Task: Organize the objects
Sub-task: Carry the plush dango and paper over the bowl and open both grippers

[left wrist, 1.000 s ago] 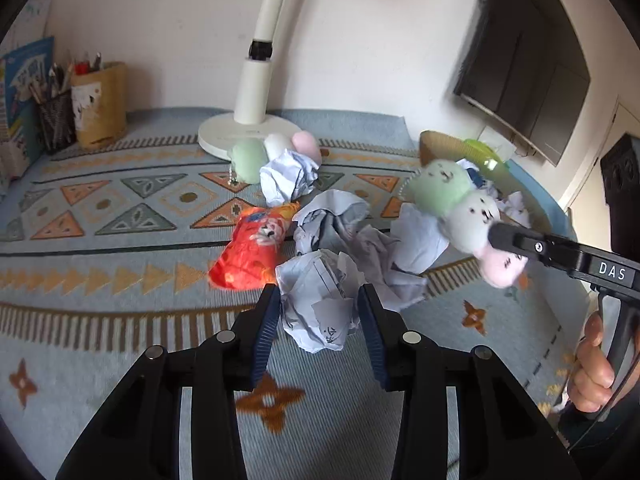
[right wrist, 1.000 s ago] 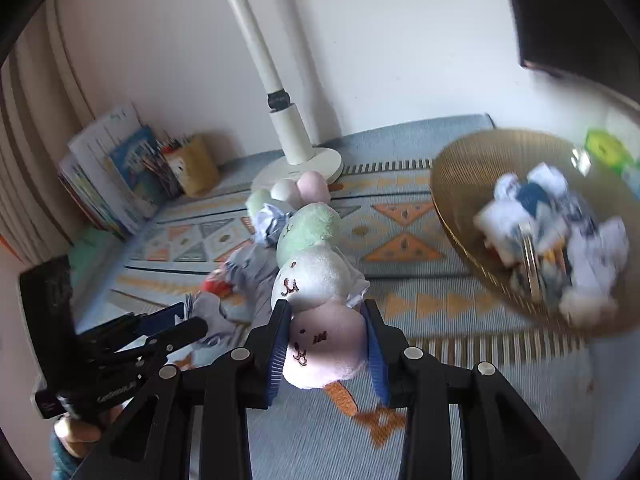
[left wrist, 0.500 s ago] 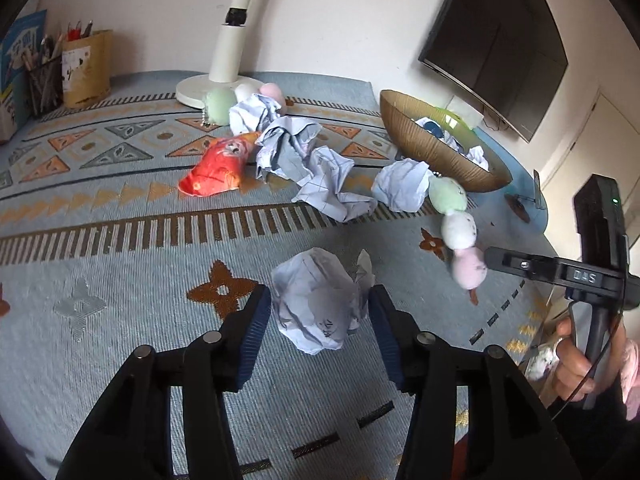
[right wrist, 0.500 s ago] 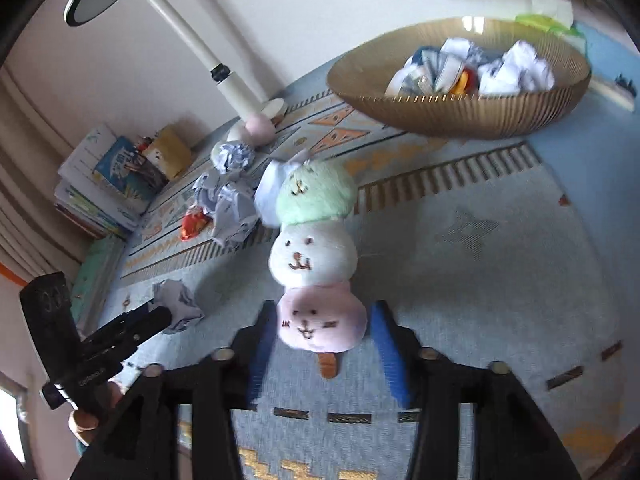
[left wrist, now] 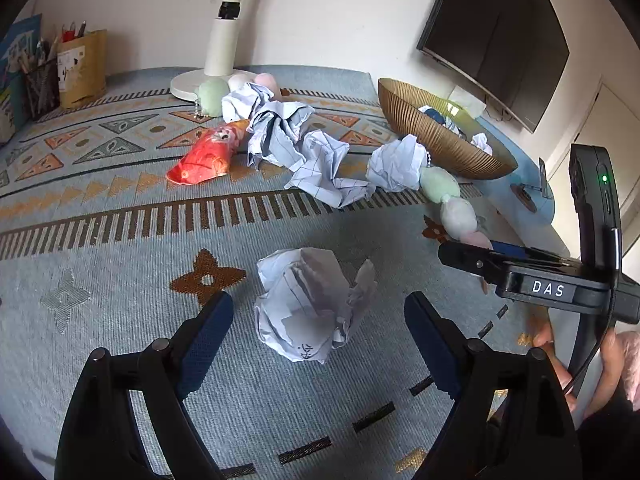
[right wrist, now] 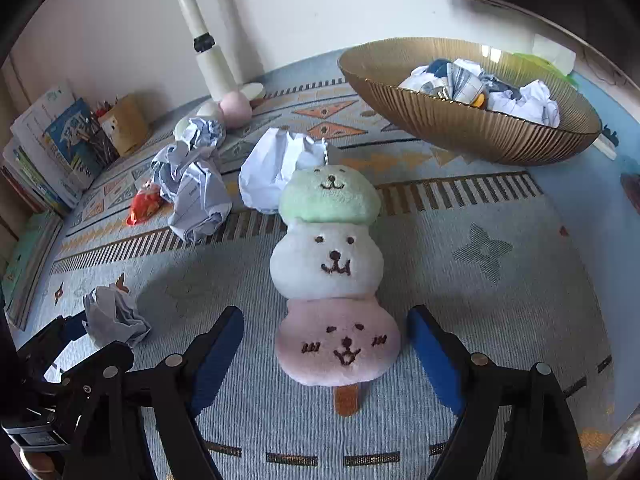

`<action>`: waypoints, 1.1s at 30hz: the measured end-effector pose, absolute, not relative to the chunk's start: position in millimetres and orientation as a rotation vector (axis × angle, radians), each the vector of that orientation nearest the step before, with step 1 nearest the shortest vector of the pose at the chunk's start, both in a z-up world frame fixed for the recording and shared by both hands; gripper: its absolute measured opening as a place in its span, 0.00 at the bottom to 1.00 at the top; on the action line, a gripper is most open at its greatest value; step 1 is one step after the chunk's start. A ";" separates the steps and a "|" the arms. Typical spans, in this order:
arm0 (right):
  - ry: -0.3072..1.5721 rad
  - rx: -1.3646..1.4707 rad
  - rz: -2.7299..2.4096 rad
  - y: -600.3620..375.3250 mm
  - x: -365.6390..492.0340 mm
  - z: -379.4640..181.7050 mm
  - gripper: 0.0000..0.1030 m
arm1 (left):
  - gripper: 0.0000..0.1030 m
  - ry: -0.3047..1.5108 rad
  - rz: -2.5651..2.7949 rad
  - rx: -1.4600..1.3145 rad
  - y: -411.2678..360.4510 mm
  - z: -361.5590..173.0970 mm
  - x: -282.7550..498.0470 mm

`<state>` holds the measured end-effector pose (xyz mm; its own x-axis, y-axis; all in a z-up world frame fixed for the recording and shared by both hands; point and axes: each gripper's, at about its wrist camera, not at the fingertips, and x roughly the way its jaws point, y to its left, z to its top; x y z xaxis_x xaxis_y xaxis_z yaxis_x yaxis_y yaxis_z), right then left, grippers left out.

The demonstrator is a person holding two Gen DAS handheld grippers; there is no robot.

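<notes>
A crumpled paper ball (left wrist: 312, 304) lies on the patterned cloth between the jaws of my left gripper (left wrist: 318, 328), which are opening and stand clear of it on both sides. A plush skewer of three faces, green, white and pink (right wrist: 334, 276), lies flat on the cloth. Its pink end rests between the opening jaws of my right gripper (right wrist: 326, 344), untouched by the pads. In the left wrist view the plush (left wrist: 448, 200) shows at the right, beyond the right gripper's body. The paper ball (right wrist: 114, 316) also appears at the left of the right wrist view.
A gold ribbed bowl (right wrist: 452, 120) holding crumpled paper stands at the back right. More paper wads (left wrist: 292, 136), a red packet (left wrist: 208, 156) and a second plush (left wrist: 216, 94) lie by the white lamp base (left wrist: 188, 84). Pen holders (left wrist: 64, 68) and books (right wrist: 44, 152) line the left edge.
Both grippers moved down toward the cloth and opened. The paper ball and the plush skewer, held a second ago, now lie free on the cloth.
</notes>
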<state>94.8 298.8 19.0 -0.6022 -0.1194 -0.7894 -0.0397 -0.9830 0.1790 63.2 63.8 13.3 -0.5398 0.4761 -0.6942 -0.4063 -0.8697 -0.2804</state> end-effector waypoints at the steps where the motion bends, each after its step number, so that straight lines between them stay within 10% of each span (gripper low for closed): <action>1: -0.295 1.366 -2.751 299.9 96.0 19.2 0.81 | 0.82 -0.126 2.384 -1.106 63.4 13.7 63.5; 4: -0.376 1.321 -2.750 304.9 98.6 18.3 0.73 | 0.58 -0.123 2.397 -1.107 65.8 13.8 62.7; 6: -0.326 1.330 -2.794 302.8 98.8 18.4 0.48 | 0.49 -0.083 2.416 -1.122 72.0 12.5 62.6; 29: -0.423 0.795 -3.165 405.7 83.5 177.8 0.47 | 0.47 -0.179 2.293 -0.717 209.2 169.4 -32.4; 31: -0.437 0.826 -3.181 418.7 59.2 176.1 0.48 | 0.53 -0.180 2.292 -0.726 228.8 163.8 -56.9; 33: -0.473 0.902 -3.163 437.7 31.2 169.3 0.69 | 0.90 -0.189 2.278 -0.775 244.2 153.4 -77.6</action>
